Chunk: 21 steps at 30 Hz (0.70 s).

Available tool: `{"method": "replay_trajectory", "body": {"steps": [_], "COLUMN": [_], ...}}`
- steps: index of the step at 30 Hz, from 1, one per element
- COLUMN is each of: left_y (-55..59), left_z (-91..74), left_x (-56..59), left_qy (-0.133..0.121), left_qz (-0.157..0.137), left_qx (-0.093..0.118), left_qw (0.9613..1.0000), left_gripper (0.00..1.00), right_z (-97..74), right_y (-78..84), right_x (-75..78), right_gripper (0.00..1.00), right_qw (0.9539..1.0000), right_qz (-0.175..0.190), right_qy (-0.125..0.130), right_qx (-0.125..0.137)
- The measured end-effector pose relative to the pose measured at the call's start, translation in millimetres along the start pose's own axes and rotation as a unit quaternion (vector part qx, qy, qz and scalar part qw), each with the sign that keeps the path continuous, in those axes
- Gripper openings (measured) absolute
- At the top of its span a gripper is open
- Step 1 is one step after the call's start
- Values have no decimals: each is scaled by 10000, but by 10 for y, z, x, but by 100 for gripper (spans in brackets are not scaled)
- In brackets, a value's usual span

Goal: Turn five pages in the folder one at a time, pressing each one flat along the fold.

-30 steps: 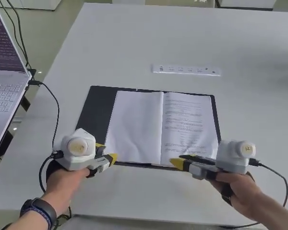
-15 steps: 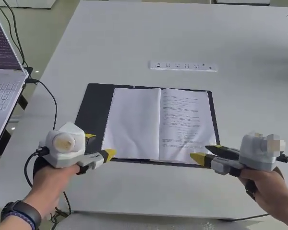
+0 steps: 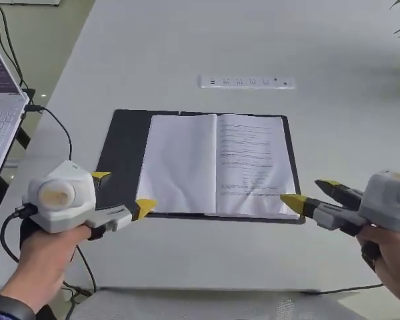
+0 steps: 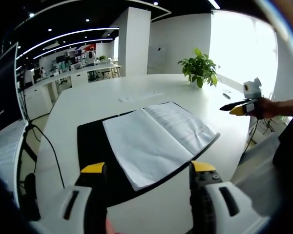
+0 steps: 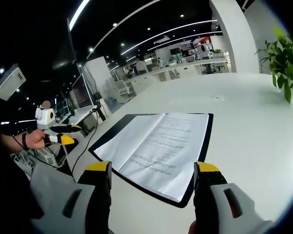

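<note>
Both of my grippers are empty, jaws spread wide. The left gripper [image 3: 123,192] hangs just off the near left corner of the folder [image 3: 123,157], and the right gripper [image 3: 311,193] just off its near right corner; neither touches it. The folder lies open and flat on the table [image 3: 187,40], ahead of both sets of jaws and between them.

I judge the sheets light, thin and floppy, easy to crease, and likely to cling so that two lift together. The black cover looks stiffer and should not shift. For a turn I would pinch the printed page [image 3: 253,157] lightly at its free outer edge, the side nearest my right gripper, then press along the fold [image 3: 217,163] with a jaw tip.

The head view gives me the whole spread, a power strip [image 3: 247,82] beyond it and a laptop [image 3: 0,113] out past my left gripper. The left gripper view shows the blank page [image 4: 146,146] from low down, and a plant [image 4: 199,68] far across the table. The right gripper view brings the printed lines closer.
</note>
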State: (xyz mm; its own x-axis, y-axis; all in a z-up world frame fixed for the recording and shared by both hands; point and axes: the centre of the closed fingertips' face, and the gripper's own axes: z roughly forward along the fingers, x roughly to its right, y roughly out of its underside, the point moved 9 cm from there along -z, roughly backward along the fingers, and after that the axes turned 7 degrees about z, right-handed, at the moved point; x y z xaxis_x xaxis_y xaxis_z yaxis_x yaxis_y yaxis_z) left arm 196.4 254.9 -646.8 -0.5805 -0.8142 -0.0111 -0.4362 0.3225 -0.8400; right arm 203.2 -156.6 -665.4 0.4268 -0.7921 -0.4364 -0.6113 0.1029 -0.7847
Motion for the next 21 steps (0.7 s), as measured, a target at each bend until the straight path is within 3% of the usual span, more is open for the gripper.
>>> {"method": "replay_trajectory", "body": {"steps": [9, 21], "left_y": [42, 40], "left_z": [-131, -219], "left_x": [112, 118], "left_qy": [-109, -189], "left_qz": [-75, -140], "left_qx": [-71, -108], "left_qw": [9999, 9997], "left_gripper": [73, 75], "right_z": [-150, -239], "right_y": [117, 165], "right_x": [-77, -113], "right_gripper": [75, 76], "right_qw": [9999, 9998], "right_qz": [11, -39], "right_qy": [134, 139], "right_qx": [4, -119]}}
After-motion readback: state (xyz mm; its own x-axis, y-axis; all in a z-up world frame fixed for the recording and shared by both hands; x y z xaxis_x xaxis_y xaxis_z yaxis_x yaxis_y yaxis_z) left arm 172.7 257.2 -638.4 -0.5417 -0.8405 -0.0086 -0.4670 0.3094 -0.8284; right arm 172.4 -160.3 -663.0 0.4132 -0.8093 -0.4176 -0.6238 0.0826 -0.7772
